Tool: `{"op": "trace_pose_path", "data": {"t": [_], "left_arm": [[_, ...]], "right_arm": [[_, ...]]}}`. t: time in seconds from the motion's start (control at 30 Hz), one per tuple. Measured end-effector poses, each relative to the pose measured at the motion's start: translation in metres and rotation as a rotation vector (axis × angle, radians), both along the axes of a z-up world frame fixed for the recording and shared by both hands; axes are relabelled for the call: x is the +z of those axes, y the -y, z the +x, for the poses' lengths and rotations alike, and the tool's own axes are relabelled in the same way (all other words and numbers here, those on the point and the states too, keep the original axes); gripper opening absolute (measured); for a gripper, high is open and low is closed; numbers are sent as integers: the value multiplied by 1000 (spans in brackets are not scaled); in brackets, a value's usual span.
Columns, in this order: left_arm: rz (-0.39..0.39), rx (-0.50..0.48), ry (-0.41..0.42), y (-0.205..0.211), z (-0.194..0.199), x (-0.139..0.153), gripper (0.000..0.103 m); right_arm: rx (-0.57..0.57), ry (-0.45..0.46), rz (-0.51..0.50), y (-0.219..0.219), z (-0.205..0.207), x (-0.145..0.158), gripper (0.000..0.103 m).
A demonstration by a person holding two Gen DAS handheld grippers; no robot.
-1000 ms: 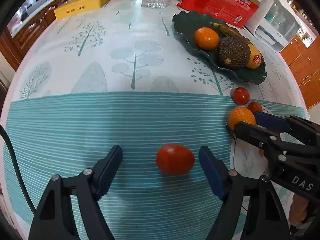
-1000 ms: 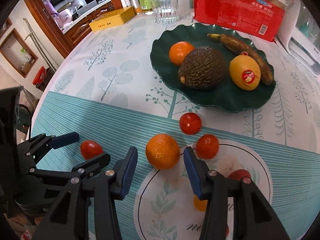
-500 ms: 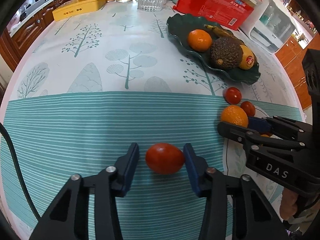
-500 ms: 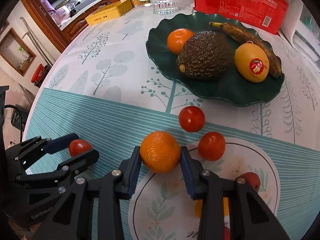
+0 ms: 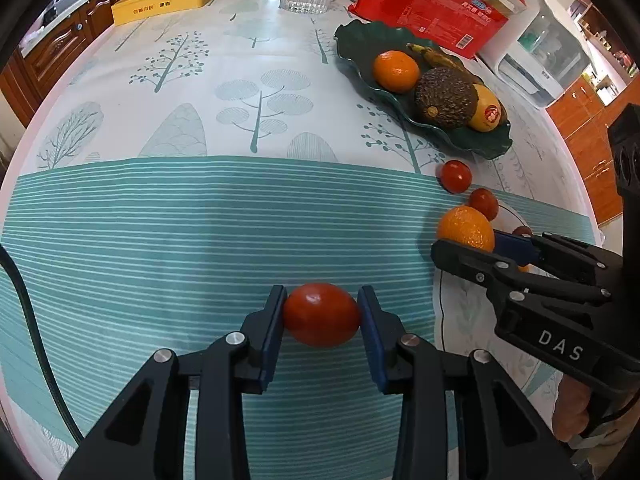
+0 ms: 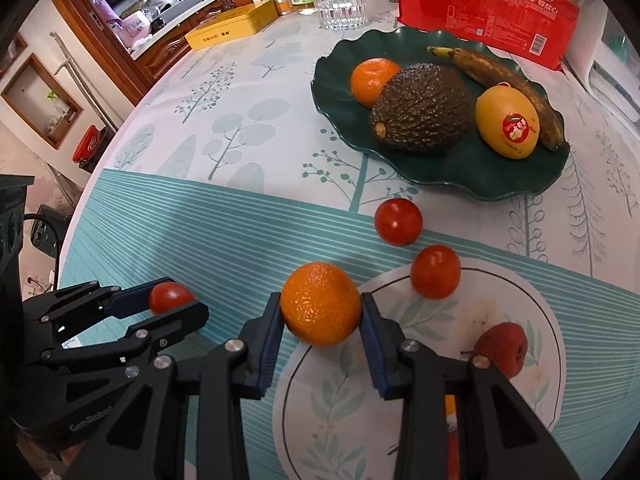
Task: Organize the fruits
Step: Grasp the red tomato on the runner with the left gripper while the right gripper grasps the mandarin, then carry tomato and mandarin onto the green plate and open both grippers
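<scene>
My left gripper (image 5: 322,316) is shut on a red tomato (image 5: 322,314) on the teal striped cloth; it also shows in the right wrist view (image 6: 170,298). My right gripper (image 6: 320,318) is shut on an orange mandarin (image 6: 320,304) at the edge of a white leaf-print plate (image 6: 424,420); the mandarin also shows in the left wrist view (image 5: 466,228). Two more tomatoes (image 6: 398,222) (image 6: 435,272) lie beyond it. A dark green dish (image 6: 452,164) holds a mandarin (image 6: 372,80), an avocado (image 6: 420,114), a yellow lemon (image 6: 506,126) and a browned banana (image 6: 504,76).
A lychee (image 6: 502,346) lies on the white plate. A red paper-cup pack (image 6: 488,4), a glass (image 6: 338,2), a yellow tin (image 6: 232,26) and bottles stand at the table's far edge. A white appliance (image 5: 536,60) stands at the far right.
Both grippers have closed: the left onto the tomato, the right onto the mandarin. Both views have drawn slightly back from the table.
</scene>
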State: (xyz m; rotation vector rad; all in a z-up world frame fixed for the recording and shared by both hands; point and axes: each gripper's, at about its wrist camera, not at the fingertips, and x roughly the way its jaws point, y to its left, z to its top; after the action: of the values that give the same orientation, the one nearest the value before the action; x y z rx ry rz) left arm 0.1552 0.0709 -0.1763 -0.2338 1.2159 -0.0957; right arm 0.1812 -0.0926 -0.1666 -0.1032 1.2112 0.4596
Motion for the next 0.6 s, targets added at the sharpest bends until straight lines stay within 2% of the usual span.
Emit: {"op": "trace_pose_path", "data": {"t": [0.37,0.6], "left_arm": [[38,-41,16,19,-8,27,35],[38,-91,72,36,-9,67,35]], "right_arm": [[-37,15,38,19,-14,21,37],[-61,43,69,36,-26,49,37]]}}
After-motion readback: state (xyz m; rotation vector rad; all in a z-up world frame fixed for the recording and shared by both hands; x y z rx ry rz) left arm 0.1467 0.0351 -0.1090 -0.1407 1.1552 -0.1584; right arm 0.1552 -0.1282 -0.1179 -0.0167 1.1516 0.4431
